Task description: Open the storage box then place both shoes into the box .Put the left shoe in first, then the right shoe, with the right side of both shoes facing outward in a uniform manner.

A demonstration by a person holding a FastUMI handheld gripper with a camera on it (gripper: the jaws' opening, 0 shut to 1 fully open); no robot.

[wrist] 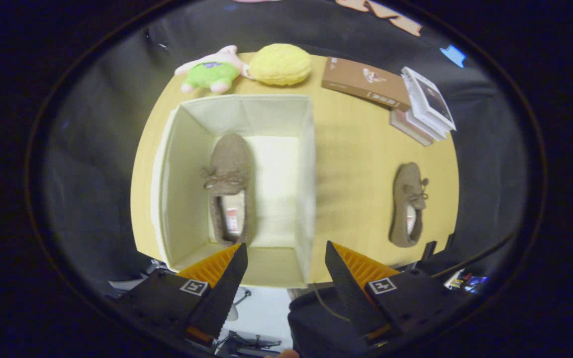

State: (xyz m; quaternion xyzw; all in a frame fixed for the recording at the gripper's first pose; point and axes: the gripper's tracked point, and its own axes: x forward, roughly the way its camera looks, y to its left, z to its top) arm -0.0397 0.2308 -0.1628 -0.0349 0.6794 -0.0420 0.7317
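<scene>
Two brown suede moccasin shoes with bow laces lie before you. One shoe rests on the floor of the open cream fabric storage box, along its left wall, toe pointing away from you. The other shoe lies on the light wooden bench, well apart from the box on its right, toe also pointing away. Your tool hangs above the box's near edge with its fingers spread wide and nothing between them. Beyond the box sit one green and pink plush toy and one yellow knitted cushion, touching. One brown book leans on a stack of books.
</scene>
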